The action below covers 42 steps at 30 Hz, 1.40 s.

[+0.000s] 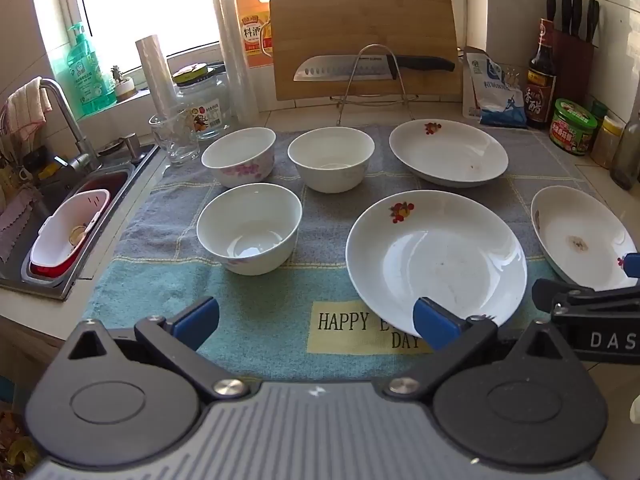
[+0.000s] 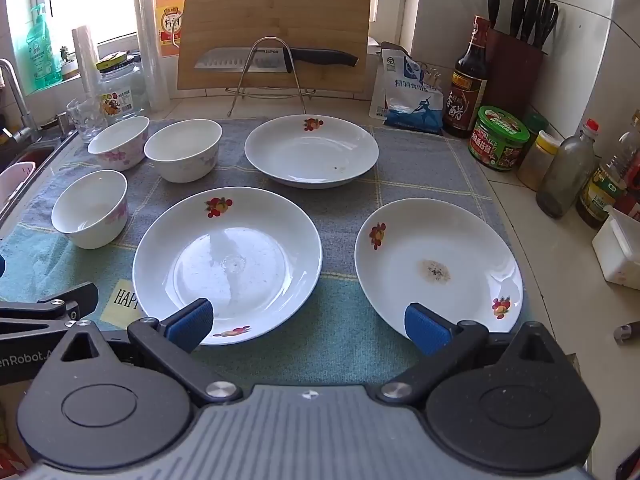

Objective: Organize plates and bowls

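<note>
Both your grippers, left [image 1: 316,322] & right [image 2: 308,326], hang spread wide w/ nothing between the pads, above the towel's [image 2: 344,336] near edge, where 3 bowls [image 1: 249,233] sit on the left and 3 plates [image 2: 227,262] to the right, all apart, unstacked.

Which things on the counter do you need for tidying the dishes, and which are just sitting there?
For the job:
three bowls
three plates

Just sitting there:
cutting board
knife
glass cup
vinegar bottle
salt bag
knife block
towel
</note>
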Available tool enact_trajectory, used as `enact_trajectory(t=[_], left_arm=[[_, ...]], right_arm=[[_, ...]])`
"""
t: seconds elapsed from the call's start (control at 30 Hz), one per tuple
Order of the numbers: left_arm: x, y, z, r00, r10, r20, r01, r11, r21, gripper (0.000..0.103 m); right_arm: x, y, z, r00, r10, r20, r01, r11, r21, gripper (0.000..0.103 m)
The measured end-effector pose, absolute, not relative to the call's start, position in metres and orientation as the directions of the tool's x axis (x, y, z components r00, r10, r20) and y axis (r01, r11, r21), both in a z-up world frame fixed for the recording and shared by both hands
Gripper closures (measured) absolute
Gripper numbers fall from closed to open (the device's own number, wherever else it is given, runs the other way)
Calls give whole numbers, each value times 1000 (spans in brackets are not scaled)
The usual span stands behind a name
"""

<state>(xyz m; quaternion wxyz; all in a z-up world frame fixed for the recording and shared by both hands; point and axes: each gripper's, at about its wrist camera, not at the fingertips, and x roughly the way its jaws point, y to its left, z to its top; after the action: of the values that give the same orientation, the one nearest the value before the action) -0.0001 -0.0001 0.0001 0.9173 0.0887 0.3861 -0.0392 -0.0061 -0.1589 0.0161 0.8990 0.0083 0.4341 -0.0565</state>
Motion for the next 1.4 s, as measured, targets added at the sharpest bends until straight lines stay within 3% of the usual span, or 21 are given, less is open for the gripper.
enact_trajectory(t=[1.4], left_arm=[[-6,1,14,722,-7,-691,123,985,119,1]], right_arm=[[-13,-159,29,642,-95,-761,98,994,-41,0]])
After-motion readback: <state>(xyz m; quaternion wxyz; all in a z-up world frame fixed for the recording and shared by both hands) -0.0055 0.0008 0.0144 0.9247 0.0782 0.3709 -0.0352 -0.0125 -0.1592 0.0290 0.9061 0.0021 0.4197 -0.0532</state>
